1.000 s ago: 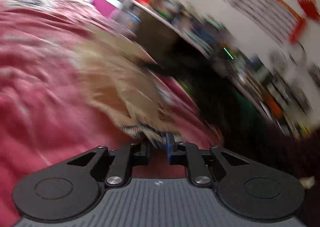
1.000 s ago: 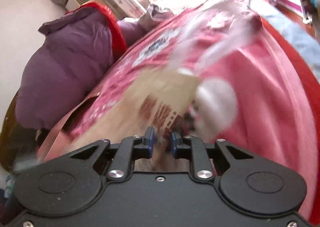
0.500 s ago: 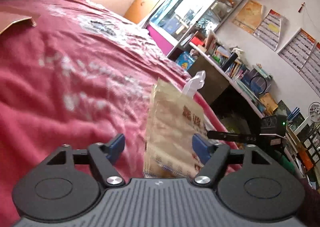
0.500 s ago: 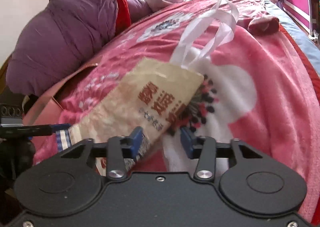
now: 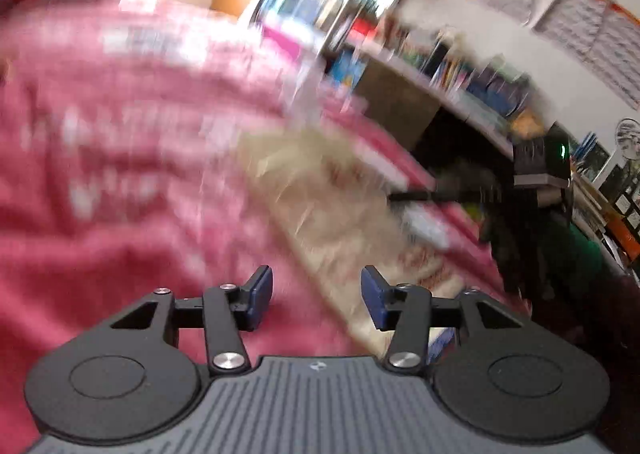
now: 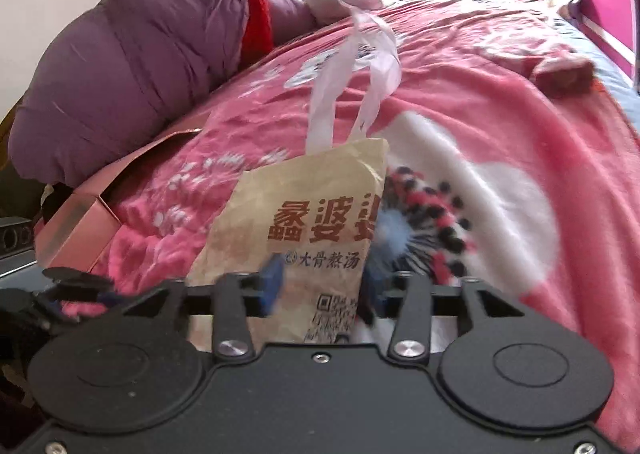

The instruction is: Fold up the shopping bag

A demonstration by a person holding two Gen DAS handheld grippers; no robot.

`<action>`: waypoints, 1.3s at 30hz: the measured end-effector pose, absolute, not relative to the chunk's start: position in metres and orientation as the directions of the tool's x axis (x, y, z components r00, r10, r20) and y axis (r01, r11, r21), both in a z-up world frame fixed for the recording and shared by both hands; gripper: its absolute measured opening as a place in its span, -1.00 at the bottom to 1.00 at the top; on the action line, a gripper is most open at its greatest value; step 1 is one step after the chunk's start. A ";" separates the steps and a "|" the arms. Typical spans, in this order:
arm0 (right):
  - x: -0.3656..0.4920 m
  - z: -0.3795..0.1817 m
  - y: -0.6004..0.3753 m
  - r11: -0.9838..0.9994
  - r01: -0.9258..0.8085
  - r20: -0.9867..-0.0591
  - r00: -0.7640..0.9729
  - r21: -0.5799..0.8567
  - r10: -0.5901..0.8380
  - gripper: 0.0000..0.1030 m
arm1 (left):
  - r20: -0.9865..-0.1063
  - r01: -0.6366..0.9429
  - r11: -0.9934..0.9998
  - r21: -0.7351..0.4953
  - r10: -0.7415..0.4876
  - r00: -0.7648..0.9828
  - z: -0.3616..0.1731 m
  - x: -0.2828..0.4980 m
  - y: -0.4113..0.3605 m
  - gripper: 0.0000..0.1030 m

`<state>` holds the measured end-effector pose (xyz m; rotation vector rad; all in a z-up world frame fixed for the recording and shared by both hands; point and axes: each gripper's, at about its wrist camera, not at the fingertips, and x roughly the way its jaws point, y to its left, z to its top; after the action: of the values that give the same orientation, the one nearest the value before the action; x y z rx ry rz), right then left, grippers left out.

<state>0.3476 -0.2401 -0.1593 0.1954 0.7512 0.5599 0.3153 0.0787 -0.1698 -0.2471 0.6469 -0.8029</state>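
The tan shopping bag (image 6: 308,221) is lying flat on the pink blanket (image 6: 500,101), its white handles (image 6: 360,65) trailing away. The right gripper (image 6: 320,286) is opening, the bag showing between its spread fingers, unpinched. The left gripper (image 5: 317,296) is opening too, beside the blurred bag (image 5: 332,209).

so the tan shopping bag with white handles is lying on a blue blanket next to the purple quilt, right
Not quite: the blanket is pink with white flower patterns, not blue. The right wrist view shows it clearly. The tan shopping bag with white handles does lie on it, near the purple quilt.
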 end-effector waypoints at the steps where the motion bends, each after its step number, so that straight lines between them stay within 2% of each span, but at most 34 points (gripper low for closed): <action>1: 0.341 -0.156 -0.244 0.844 -0.410 -0.590 0.605 0.344 0.535 0.02 | -0.411 0.626 0.655 -0.423 -0.754 0.512 -0.164 0.313 0.073 -0.07; 3: 0.330 -0.153 -0.252 0.855 -0.409 -0.596 0.615 0.319 0.517 -0.01 | -0.420 0.668 0.633 -0.391 -0.769 0.482 -0.163 0.312 0.060 -0.07; 4: 0.326 -0.154 -0.256 0.847 -0.416 -0.594 0.606 0.331 0.529 -0.09 | -0.434 0.684 0.625 -0.377 -0.771 0.466 -0.165 0.312 0.054 -0.07; 5: 0.326 -0.160 -0.259 0.833 -0.423 -0.598 0.582 0.356 0.551 -0.38 | -0.460 0.698 0.623 -0.353 -0.765 0.450 -0.168 0.311 0.046 -0.07; 7: 0.329 -0.169 -0.250 0.821 -0.446 -0.624 0.541 0.355 0.564 -0.58 | -0.565 0.723 0.642 -0.254 -0.705 0.427 -0.178 0.308 0.024 -0.07; 8: 0.328 -0.169 -0.241 0.826 -0.463 -0.635 0.542 0.321 0.550 -0.57 | -0.601 0.736 0.644 -0.207 -0.677 0.424 -0.182 0.307 0.016 -0.08; 11: 0.325 -0.167 -0.219 0.840 -0.493 -0.653 0.563 0.226 0.506 -0.57 | -0.581 0.731 0.655 -0.193 -0.676 0.453 -0.175 0.310 0.021 -0.08; 16: 0.316 -0.153 -0.230 0.834 -0.499 -0.637 0.568 0.238 0.521 -0.57 | -0.532 0.736 0.648 -0.196 -0.701 0.476 -0.162 0.311 0.026 -0.08; 21: 0.283 -0.153 -0.239 0.803 -0.559 -0.684 0.505 0.206 0.527 -0.57 | -0.614 0.779 0.617 -0.112 -0.659 0.434 -0.173 0.297 0.007 -0.06; 24: 0.268 -0.163 -0.219 0.787 -0.609 -0.704 0.515 0.101 0.489 -0.51 | -0.638 0.776 0.629 -0.045 -0.616 0.462 -0.176 0.293 0.005 -0.05; 25: 0.262 -0.166 -0.212 0.784 -0.619 -0.701 0.541 0.042 0.465 -0.51 | -0.634 0.777 0.628 -0.039 -0.617 0.466 -0.175 0.291 0.005 -0.06; 27: 0.255 -0.163 -0.209 0.776 -0.629 -0.688 0.547 0.038 0.477 -0.52 | -0.573 0.791 0.605 -0.090 -0.681 0.456 -0.166 0.283 0.010 -0.07; 28: 0.253 -0.162 -0.209 0.776 -0.629 -0.683 0.547 0.046 0.484 -0.51 | -0.570 0.795 0.599 -0.090 -0.686 0.452 -0.165 0.280 0.009 -0.07; 30: 0.245 -0.160 -0.210 0.771 -0.635 -0.673 0.553 0.040 0.491 -0.48 | -0.661 0.791 0.612 -0.004 -0.595 0.457 -0.181 0.277 -0.004 -0.06; 34: 0.223 -0.163 -0.199 0.733 -0.674 -0.679 0.581 -0.092 0.449 -0.48 | -0.600 0.769 0.636 -0.061 -0.639 0.481 -0.174 0.272 0.014 -0.05; 36: 0.217 -0.153 -0.207 0.719 -0.689 -0.658 0.585 -0.096 0.474 -0.47 | -0.519 0.784 0.619 -0.048 -0.686 0.510 -0.160 0.257 0.027 -0.05; 37: 0.210 -0.146 -0.212 0.692 -0.715 -0.638 0.581 -0.103 0.505 -0.40 | -0.491 0.791 0.611 -0.028 -0.698 0.522 -0.155 0.248 0.031 -0.05; 38: 0.198 -0.140 -0.216 0.653 -0.745 -0.608 0.582 -0.135 0.539 -0.12 | -0.491 0.796 0.605 0.020 -0.687 0.535 -0.156 0.237 0.030 -0.05; 39: 0.189 -0.139 -0.216 0.633 -0.754 -0.592 0.595 -0.177 0.543 0.02 | -0.499 0.800 0.596 0.071 -0.673 0.546 -0.157 0.228 0.028 -0.05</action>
<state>0.1892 -0.2157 -0.1391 -0.4384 0.5246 0.7816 0.2280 0.0278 -0.1572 0.3069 0.4518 -0.8897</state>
